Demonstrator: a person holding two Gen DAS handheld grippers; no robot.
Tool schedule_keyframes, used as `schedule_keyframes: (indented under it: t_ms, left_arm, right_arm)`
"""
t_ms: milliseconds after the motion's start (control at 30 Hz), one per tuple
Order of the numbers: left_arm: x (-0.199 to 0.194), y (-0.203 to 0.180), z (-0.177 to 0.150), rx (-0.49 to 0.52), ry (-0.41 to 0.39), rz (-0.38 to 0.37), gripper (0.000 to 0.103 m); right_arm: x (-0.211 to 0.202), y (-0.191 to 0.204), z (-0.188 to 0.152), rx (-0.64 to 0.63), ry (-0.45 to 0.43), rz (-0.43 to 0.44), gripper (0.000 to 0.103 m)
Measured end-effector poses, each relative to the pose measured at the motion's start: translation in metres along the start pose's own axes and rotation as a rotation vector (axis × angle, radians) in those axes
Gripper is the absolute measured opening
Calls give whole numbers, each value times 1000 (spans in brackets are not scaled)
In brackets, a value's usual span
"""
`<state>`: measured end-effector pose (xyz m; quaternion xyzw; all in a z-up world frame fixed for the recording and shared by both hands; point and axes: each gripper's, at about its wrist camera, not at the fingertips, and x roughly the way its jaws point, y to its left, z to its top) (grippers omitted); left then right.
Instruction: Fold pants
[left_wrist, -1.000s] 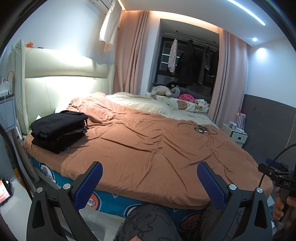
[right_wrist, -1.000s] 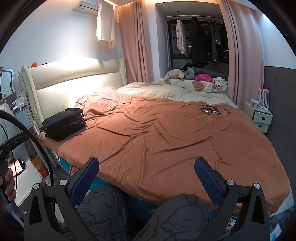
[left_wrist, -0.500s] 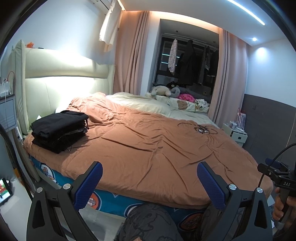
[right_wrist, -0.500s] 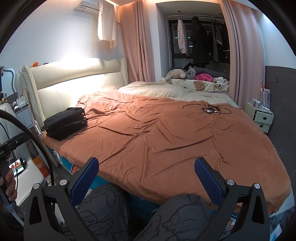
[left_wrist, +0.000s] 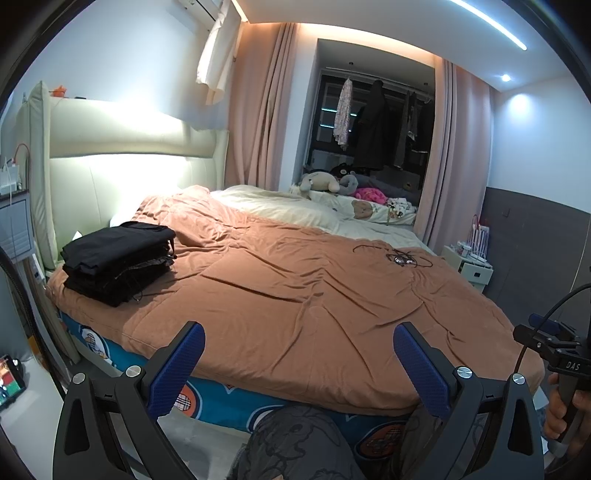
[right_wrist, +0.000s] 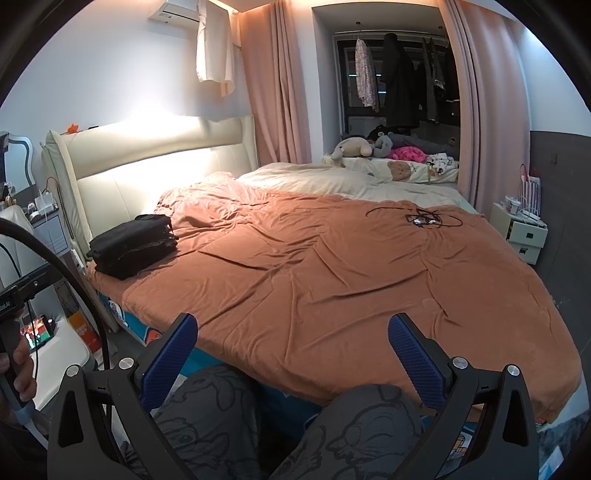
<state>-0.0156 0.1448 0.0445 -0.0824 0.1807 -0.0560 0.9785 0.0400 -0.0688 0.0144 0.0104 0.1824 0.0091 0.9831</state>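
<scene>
The pants (left_wrist: 118, 258) lie as a neat stack of folded black garments at the head end of the bed (left_wrist: 295, 406), on the brown cover (left_wrist: 295, 295) close to its near edge and just in front of the cream headboard (left_wrist: 122, 177). The stack is squared off, several layers thick, with a thin drawstring trailing from its front; in the right wrist view the same stack (right_wrist: 135, 245) shows a greyer layer between the black ones.

Across the cover, well apart from the stack, a tangle of black cable (left_wrist: 399, 256) rests near the far side. Soft toys (left_wrist: 325, 181) sit beyond the cream bedding.

The left hand-held gripper (left_wrist: 295, 365) hangs before the bed's near edge, its blue-padded jaws wide apart and holding nothing. The right hand-held gripper (right_wrist: 291, 358) is likewise spread wide and empty, above the person's patterned grey knees (right_wrist: 207, 413).
</scene>
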Motion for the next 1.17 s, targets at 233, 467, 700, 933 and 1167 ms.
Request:
schedule_keyframes:
  t_ms: [233, 467, 700, 933, 1167]
  left_arm:
    - [-2, -2, 1, 4, -2, 2, 102]
    - [-2, -3, 1, 5, -3, 2, 102]
    - [-6, 0, 1, 2, -14, 0, 102]
    - [-9, -2, -1, 24, -21, -1, 103]
    - [-11, -4, -3, 28, -24, -10, 103]
  right_arm:
    - [-2, 0, 0, -7, -5, -2, 103]
    - [-2, 1, -2, -9, -8, -5, 103]
    - [-1, 2, -2, -9, -6, -1, 103]
    - [0, 3, -2, -12, -1, -3, 103]
    - [-1, 4, -2, -7, 1, -4, 103]
